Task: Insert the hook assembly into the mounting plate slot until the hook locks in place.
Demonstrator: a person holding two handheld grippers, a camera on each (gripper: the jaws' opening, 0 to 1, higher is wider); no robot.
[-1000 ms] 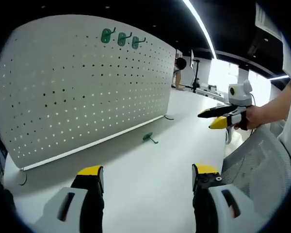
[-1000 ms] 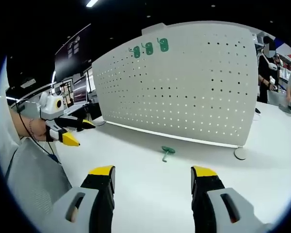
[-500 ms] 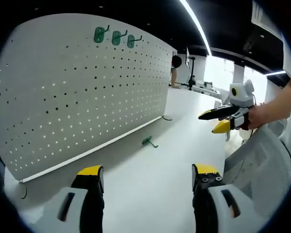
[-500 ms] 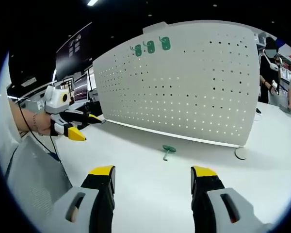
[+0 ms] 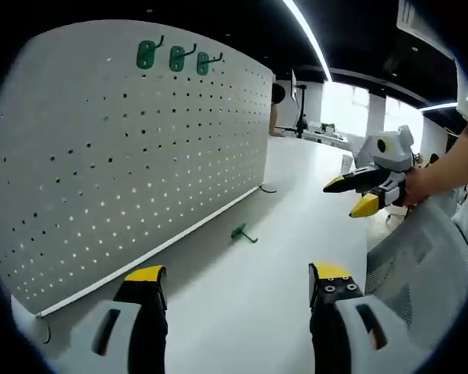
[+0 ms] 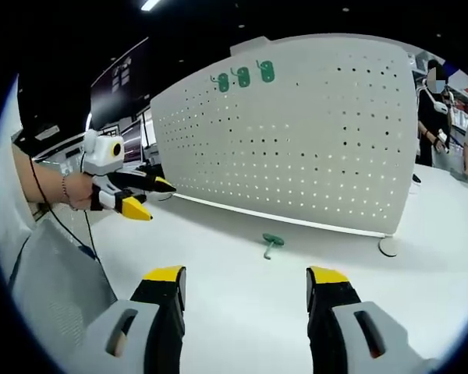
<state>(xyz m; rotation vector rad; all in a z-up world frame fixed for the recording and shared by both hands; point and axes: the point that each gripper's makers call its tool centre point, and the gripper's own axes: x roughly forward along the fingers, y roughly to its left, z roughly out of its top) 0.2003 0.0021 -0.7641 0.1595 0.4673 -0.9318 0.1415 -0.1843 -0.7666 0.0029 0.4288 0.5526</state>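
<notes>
**Loose green hook on the table, both grippers open and empty**

In the left gripper view, the left gripper point(image 5: 235, 284) rises from the bottom edge with its two yellow-tipped jaws spread wide apart and nothing between them. Ahead of it a white table point(image 5: 296, 202) stretches away. A white pegboard point(image 5: 125, 148) stands upright along the table's left side, its face dotted with rows of small holes. Three green hooks point(image 5: 170, 58) hang side by side near its top edge. A single loose green hook point(image 5: 240, 232) lies flat on the table, near the foot of the pegboard and well ahead of the jaws. At the right side, the right gripper point(image 5: 359, 195) is held above the table by a hand point(image 5: 421, 185), its black and yellow jaws parted and holding nothing. A grey mesh chair back point(image 5: 421, 273) sits low on the right.

In the right gripper view, the right gripper point(image 6: 246, 284) comes up from the bottom with its jaws wide open and empty. The pegboard point(image 6: 312, 140) stands across the middle, with the three green hooks point(image 6: 243, 76) near its upper left corner. The loose green hook point(image 6: 271, 243) lies on the table point(image 6: 242, 257) just in front of the board's base, well apart from the jaws. At the left, the left gripper point(image 6: 152, 199) is held in a hand point(image 6: 79, 191) above the table, its jaws slightly parted and empty. People point(image 6: 444, 109) stand at the far right behind the board.
</notes>
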